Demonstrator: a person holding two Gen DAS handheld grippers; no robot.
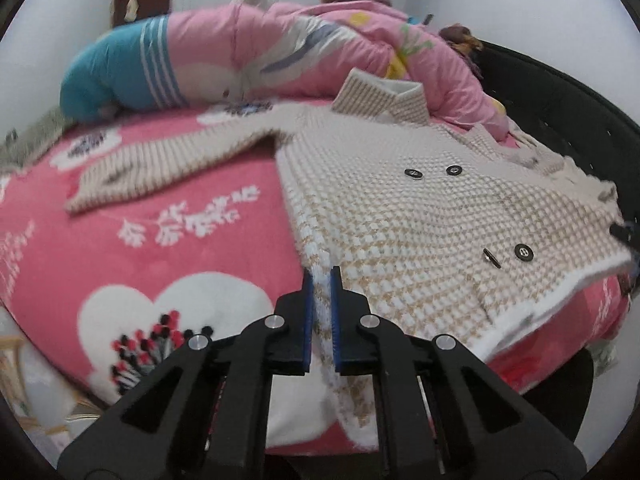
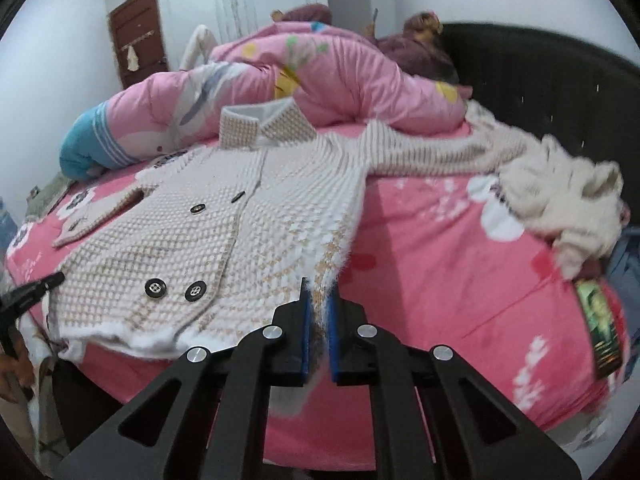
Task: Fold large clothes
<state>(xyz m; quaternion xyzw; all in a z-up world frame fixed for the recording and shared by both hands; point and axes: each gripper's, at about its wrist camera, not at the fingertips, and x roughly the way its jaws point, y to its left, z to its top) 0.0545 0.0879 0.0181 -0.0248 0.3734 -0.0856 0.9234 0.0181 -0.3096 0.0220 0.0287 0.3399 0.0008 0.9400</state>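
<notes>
Bedding first: a pink floral bed (image 1: 132, 264) carries the whole job, with a rolled pink quilt (image 1: 288, 56) heaped along its far side and a crumpled cream garment (image 2: 560, 200) at the far right near the dark headboard (image 2: 540, 80). Spread face up across the middle of the bed lies the coat (image 1: 420, 216), a thick cream-and-tan houndstooth knit with its collar (image 1: 380, 96) towards the quilt, one sleeve (image 1: 160, 168) flung out to the left and its hem at the near edge. It looks bulky and fairly heavy, soft enough to sag between two holds yet too plush to slip (the fleecy white lining should add drag on the sheet). The hem corners seem the sensible places to hold, since lifting both keeps the panel taut. The left gripper (image 1: 322, 280) has its jaws pinching the near left hem corner, fabric visibly sandwiched between the blue pads; the right gripper (image 2: 318, 292) has its jaws pinching the near right hem corner likewise. Four dark buttons (image 1: 523, 252) on the front are hard points to keep clear of any crease.
</notes>
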